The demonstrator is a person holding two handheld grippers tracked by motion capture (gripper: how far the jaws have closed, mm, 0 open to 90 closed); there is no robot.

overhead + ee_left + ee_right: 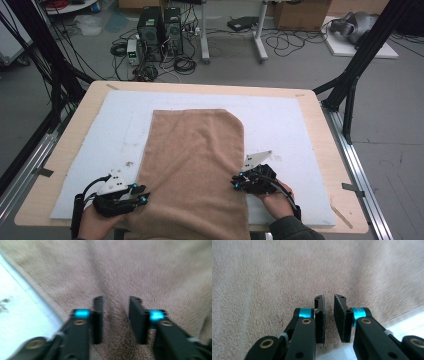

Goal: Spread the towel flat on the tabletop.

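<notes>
A brown towel [192, 170] is laid lengthwise on a white pad [280, 125] that covers most of the table [320, 130]; its near end hangs over the table's front edge. In the high view, the left gripper [141, 194] is placed at the towel's left edge and the right gripper [236, 181] at its right edge, both near the front of the table, each held in a hand [272, 202].

The towel's outline, including a rounded far right corner, is seen in the high view; the pile of the fabric is not resolved there. In the left gripper view, the left gripper [115, 315] is seen with its fingers [98, 317] parted, a raised fold of towel lying in the gap; the white pad appears at the left of this view, which is blurred. In the right gripper view, the right gripper [329, 312] is seen with its fingers [320, 320] set a narrow gap apart over the towel's edge, nothing being clamped; a strip of white pad is seen at lower right.

Behind the table, a grey floor is seen with two computer towers [160, 32], tangled cables [185, 65] and cardboard boxes [300, 14]. Black frame struts [360, 60] stand at both sides.
</notes>
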